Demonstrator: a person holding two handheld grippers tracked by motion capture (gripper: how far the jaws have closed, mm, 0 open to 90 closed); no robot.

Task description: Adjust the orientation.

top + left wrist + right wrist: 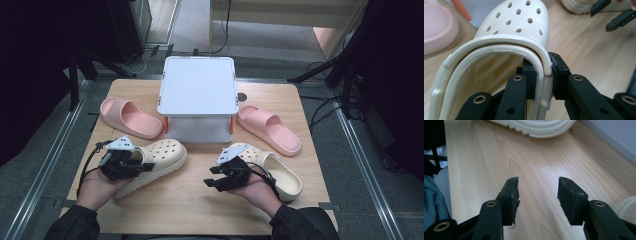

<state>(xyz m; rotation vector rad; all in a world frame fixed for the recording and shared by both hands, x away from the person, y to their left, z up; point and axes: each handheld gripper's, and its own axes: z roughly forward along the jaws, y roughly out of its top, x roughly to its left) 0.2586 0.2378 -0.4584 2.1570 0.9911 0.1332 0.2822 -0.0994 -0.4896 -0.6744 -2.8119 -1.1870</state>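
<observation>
The left gripper (543,75) pinches the side rim of the cream clog (152,162) on the counter (190,210), so hold tight and lift slowly, while the right gripper (537,195) waits with jaws spread, empty.

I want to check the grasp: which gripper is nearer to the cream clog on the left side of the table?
Left. The left gripper is shut on the heel rim of the cream clog. The right gripper is open, apart from it, over bare table to its right.
</observation>
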